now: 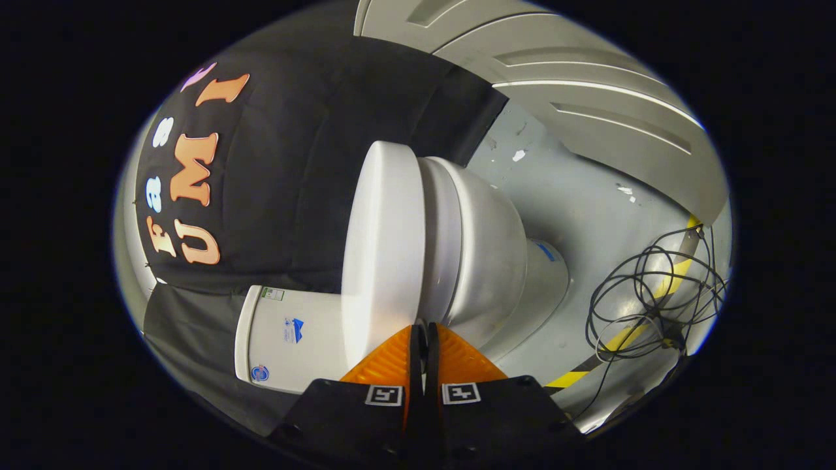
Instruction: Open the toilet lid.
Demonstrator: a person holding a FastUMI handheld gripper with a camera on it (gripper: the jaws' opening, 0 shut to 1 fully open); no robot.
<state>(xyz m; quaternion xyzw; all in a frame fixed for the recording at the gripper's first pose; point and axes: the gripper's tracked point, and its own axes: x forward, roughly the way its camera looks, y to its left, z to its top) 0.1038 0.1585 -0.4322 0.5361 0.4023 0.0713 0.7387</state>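
Gripper (423,329) fingers were pressed together, tips right at the seam where the toilet lid (382,241) met the bowl (480,261). Lid lay flat on the seat, not lifted. Opening seemed wholly left to do.

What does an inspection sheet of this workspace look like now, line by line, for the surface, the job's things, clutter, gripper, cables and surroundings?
Surface: grey floor, with scuffs and white specks.
Job's things: white toilet lid closed on the bowl; tank behind it. The view is rolled sideways.
Clutter: nothing seen.
Gripper: gripper fingers close together, tips at the seam between lid and bowl; whether they touch cannot be told.
Cables: loose black cable coil on the floor beside the toilet, over yellow-black tape.
Surroundings: black cloth wall behind the toilet; grey panelled door beyond the floor.
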